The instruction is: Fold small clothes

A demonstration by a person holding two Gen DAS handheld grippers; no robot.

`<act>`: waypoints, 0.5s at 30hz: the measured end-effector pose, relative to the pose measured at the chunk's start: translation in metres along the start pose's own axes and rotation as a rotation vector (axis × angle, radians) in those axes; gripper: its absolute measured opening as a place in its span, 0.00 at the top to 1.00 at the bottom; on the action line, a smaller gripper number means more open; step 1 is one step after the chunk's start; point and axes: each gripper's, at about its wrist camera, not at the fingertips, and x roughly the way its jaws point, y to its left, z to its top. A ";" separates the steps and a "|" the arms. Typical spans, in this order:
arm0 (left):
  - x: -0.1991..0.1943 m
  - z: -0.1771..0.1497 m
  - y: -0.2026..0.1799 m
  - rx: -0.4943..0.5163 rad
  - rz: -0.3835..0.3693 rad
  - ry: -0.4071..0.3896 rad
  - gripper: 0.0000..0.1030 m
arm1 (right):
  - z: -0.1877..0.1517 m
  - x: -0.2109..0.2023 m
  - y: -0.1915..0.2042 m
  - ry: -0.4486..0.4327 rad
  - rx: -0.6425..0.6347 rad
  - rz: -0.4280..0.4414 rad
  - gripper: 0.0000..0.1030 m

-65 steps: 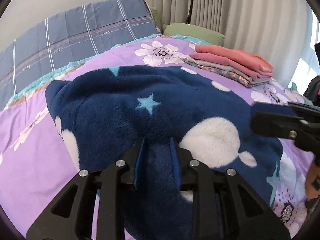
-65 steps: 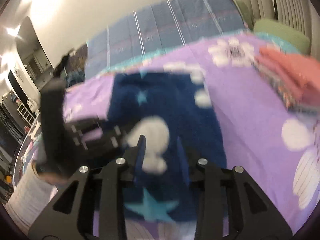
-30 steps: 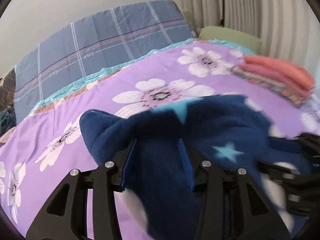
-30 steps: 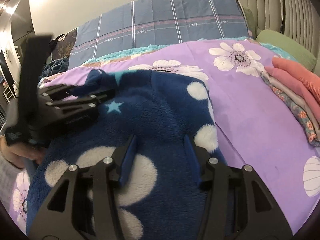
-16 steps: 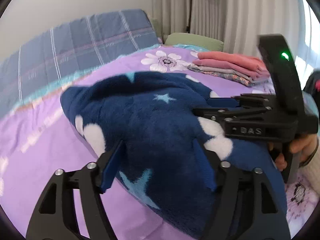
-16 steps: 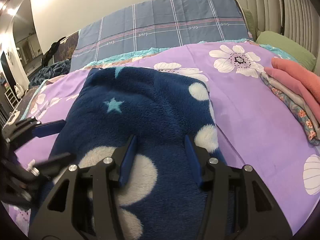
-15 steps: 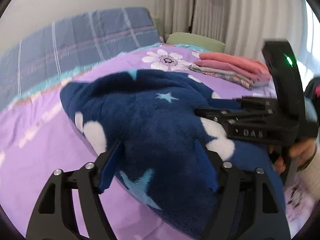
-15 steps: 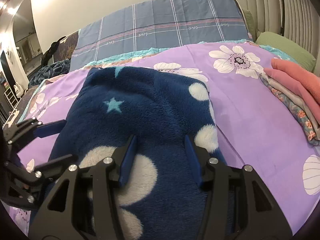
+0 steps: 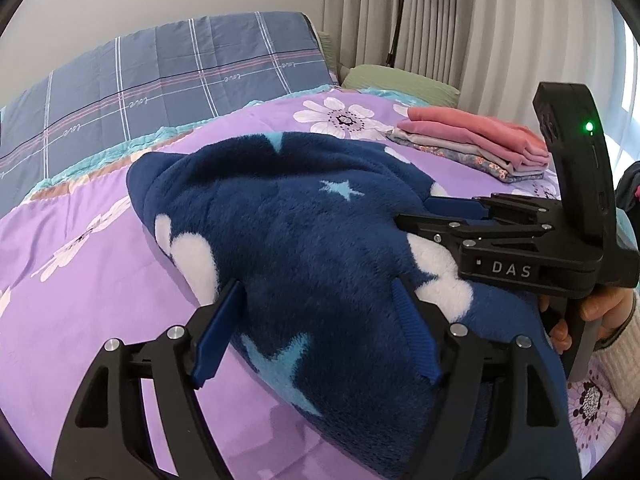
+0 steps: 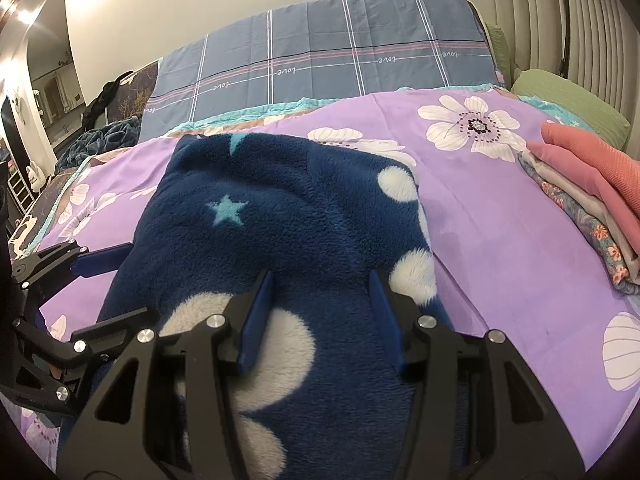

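A fluffy navy garment with white dots and light blue stars (image 9: 288, 236) lies folded on the purple flowered bedspread (image 9: 80, 304); it also shows in the right wrist view (image 10: 280, 216). My left gripper (image 9: 316, 320) is open, its fingers standing wide on either side of the garment's near end. My right gripper (image 10: 320, 308) is open above the garment's near part, and it also shows in the left wrist view (image 9: 440, 216), resting over the garment's right side. The left gripper shows in the right wrist view (image 10: 104, 284) at the garment's left edge.
A stack of folded clothes with a pink top layer (image 9: 480, 140) sits at the right, also in the right wrist view (image 10: 592, 192). A blue plaid quilt (image 9: 160, 80) and a green pillow (image 9: 400, 80) lie at the bed's head. Curtains (image 9: 460, 20) hang behind.
My left gripper has let go of the garment and opened wide. The garment's far part was brought over and now lies folded. My right gripper has stayed open over it.
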 end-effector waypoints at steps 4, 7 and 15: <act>-0.029 0.010 -0.004 -0.052 -0.087 -0.029 0.44 | 0.001 0.000 -0.004 0.003 0.017 0.021 0.51; -0.070 0.013 -0.007 -0.097 -0.280 -0.137 0.46 | 0.004 0.001 -0.007 0.014 0.024 0.039 0.51; -0.021 -0.036 -0.048 0.175 -0.124 0.004 0.55 | 0.001 0.001 -0.005 0.003 -0.021 0.033 0.51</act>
